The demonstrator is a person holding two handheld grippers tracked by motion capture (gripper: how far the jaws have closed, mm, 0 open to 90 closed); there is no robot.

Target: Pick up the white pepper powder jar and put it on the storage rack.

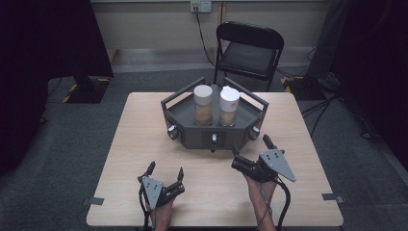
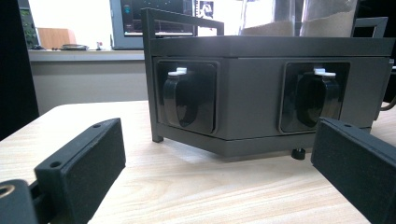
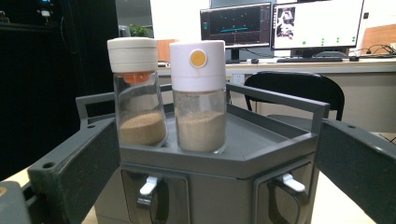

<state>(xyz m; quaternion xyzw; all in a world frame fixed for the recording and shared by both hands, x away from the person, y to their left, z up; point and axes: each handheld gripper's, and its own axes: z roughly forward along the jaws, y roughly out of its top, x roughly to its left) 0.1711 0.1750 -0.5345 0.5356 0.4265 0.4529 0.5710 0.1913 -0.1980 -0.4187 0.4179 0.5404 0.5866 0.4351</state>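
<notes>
Both grippers wait with jaws apart: the right gripper [image 1: 250,147] should square up to the white-capped jar [image 3: 198,100], the left gripper [image 1: 166,171] bracing the tray [image 1: 192,137].

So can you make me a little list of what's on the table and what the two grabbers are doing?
table: light wood
tray: dark grey, angled sides, front knobs
left jar: off-white lid, brown powder
right jar: white lid with orange dot, tan powder
left gripper: open, holds nothing, low over the table
right gripper: open, holds nothing, close to the tray's front
behind table: black folding chair
</notes>
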